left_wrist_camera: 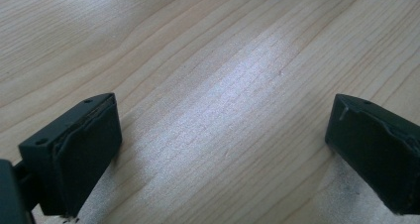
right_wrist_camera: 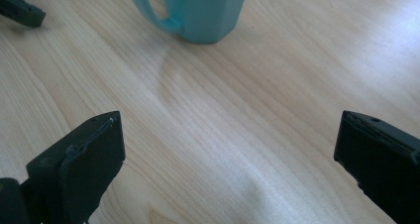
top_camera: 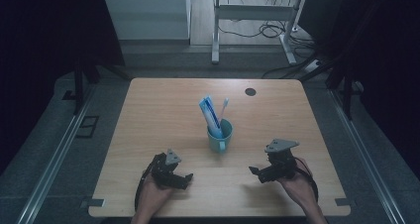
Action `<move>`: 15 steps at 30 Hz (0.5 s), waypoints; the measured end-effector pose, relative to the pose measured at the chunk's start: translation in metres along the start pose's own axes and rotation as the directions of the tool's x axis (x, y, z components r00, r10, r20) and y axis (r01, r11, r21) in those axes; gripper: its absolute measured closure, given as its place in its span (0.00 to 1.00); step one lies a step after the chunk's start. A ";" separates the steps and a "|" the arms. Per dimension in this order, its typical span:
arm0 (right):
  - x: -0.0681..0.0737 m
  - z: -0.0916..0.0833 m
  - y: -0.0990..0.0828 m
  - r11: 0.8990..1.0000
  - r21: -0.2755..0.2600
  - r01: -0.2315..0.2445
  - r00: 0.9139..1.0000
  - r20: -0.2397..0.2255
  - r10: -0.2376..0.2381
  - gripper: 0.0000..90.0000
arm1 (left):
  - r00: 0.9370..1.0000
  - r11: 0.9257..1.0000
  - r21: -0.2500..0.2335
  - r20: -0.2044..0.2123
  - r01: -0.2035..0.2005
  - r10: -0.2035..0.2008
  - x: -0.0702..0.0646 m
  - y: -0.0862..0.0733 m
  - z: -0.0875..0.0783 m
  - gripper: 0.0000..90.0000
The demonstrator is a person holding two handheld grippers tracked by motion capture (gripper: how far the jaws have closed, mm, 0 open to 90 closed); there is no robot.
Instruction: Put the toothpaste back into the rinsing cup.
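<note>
A teal mug [top_camera: 220,136] stands upright near the middle of the wooden table [top_camera: 163,110], handle toward the front. A blue-and-white toothpaste tube [top_camera: 209,115] and a toothbrush [top_camera: 224,108] stick up out of it. My left gripper [top_camera: 184,180] rests low at the front left, open, with bare wood between its jaws [left_wrist_camera: 223,135]. At the front right my right gripper [top_camera: 256,173] is open too, and nothing sits between its fingers. In the right gripper view the mug [right_wrist_camera: 198,11] is ahead of the jaws, handle to the left, with the left gripper's tip [right_wrist_camera: 20,8] at the top left.
A dark round spot [top_camera: 250,91] marks the table's far right part. Beyond the table stand a white desk frame [top_camera: 252,21] with cables on the floor and a pale cabinet [top_camera: 148,16]. Metal rails [top_camera: 54,154] run along both sides.
</note>
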State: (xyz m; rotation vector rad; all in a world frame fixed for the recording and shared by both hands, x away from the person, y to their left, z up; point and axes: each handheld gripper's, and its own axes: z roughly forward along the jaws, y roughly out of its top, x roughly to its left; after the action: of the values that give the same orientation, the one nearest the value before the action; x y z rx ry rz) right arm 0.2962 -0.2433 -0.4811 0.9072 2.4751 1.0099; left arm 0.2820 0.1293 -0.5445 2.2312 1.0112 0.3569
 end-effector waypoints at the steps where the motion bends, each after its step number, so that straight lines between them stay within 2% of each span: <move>1: 0.001 0.001 -0.002 1.000 0.000 -0.001 1.000 0.000 0.001 0.00 | 1.000 1.000 0.000 0.000 0.000 0.000 0.000 0.000 0.000 0.01; 15: 0.003 0.016 -0.035 1.000 0.005 -0.029 1.000 -0.009 0.029 0.00 | 1.000 1.000 -0.003 0.001 0.007 -0.007 0.000 0.000 0.000 0.01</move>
State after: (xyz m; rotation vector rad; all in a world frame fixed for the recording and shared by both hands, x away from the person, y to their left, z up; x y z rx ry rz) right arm 0.2862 -0.2525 -0.5175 0.9452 2.4801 1.0197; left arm 0.2818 0.1289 -0.5448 2.2245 1.0171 0.3547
